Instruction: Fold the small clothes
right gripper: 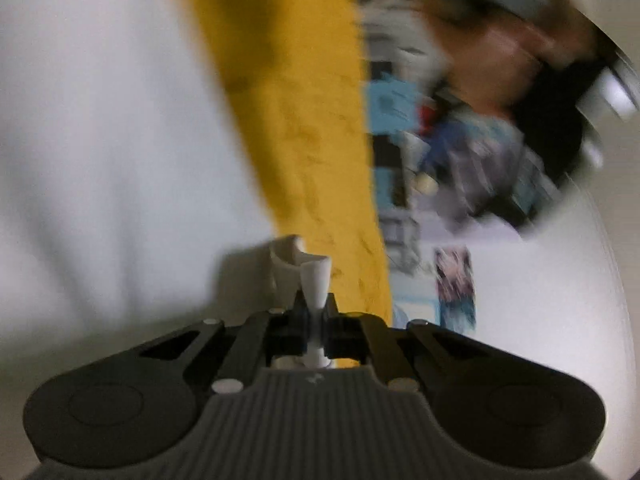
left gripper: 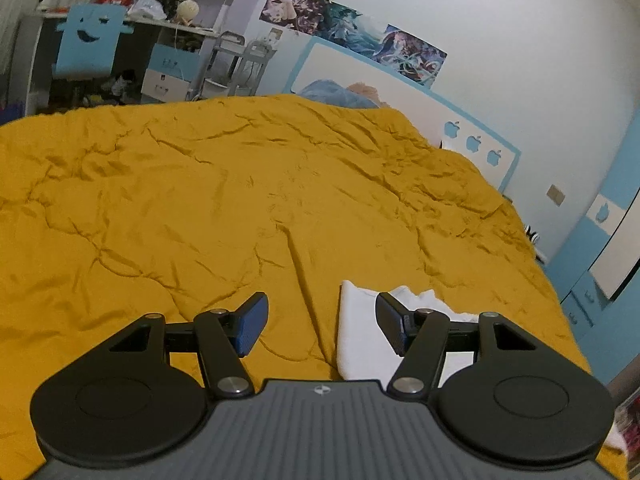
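Observation:
A small white garment point(left gripper: 360, 332) lies on the yellow bed cover point(left gripper: 240, 200), near the front right of the left wrist view. My left gripper point(left gripper: 322, 322) is open and empty, hovering above the bed with its right finger over the garment's edge. In the right wrist view, blurred by motion and rolled sideways, my right gripper point(right gripper: 313, 312) is shut on a pinched fold of the white garment point(right gripper: 316, 280). The rest of the white cloth point(right gripper: 100, 140) fills the left of that view.
The yellow bed cover point(right gripper: 312, 120) is wrinkled. A white and blue headboard point(left gripper: 400, 92) and pillows point(left gripper: 340, 94) are at the far end. A cluttered desk and blue chair point(left gripper: 88, 40) stand at the far left. A blue cabinet point(left gripper: 600, 264) is on the right.

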`<state>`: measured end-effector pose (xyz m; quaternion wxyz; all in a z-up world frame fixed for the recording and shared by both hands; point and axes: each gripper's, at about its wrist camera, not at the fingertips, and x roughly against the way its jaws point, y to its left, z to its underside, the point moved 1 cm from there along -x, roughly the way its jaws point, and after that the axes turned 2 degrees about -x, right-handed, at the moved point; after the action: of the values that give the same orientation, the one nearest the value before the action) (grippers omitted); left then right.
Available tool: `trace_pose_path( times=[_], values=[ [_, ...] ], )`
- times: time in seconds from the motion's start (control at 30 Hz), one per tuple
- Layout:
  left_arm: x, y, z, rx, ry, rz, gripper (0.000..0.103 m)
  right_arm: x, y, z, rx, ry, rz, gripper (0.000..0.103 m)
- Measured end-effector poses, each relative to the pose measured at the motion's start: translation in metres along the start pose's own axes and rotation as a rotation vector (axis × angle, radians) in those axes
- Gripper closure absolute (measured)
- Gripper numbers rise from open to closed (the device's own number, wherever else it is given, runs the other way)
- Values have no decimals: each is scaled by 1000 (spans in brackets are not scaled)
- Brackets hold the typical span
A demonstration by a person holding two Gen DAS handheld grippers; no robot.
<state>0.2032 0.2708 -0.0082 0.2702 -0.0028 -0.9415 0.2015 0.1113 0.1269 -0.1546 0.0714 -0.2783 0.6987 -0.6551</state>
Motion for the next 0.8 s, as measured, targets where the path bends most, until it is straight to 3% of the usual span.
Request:
trace_pose_path(
  times=[0.17,0.33,0.5,0.53,0.6,0.67,0.7,0.73,0.8],
  values=[
    [0,-2,1,-41,-28,-49,31,-5,-62,33,-429,110,131,103],
    [-8,-4,3,-37,14,-49,31,9,-124,118,-1065,304,289,103],
    [-8,-9,6,-66,14,-51,31,44,-119,218,-1632,481,487,102],
    [-7,-10,7,-73,8,-65,31,54,-112,238,-1763,539,541,99],
    [-5,-11,7,-83,-13,-92,31,71,-92,269,-1976,682,604,82],
    [-4,-15,7,-88,-21,-93,31,89,-73,286,-2116,797,618,78],
    [-5,-14,7,-85,-17,-87,31,97,-65,290,-2153,836,612,66],
    [-6,-15,7,-83,-9,-84,31,104,-60,292,-2162,863,616,58],
    [-8,-14,8,-82,13,-89,31,118,-59,290,-2134,866,656,55]
  ],
)
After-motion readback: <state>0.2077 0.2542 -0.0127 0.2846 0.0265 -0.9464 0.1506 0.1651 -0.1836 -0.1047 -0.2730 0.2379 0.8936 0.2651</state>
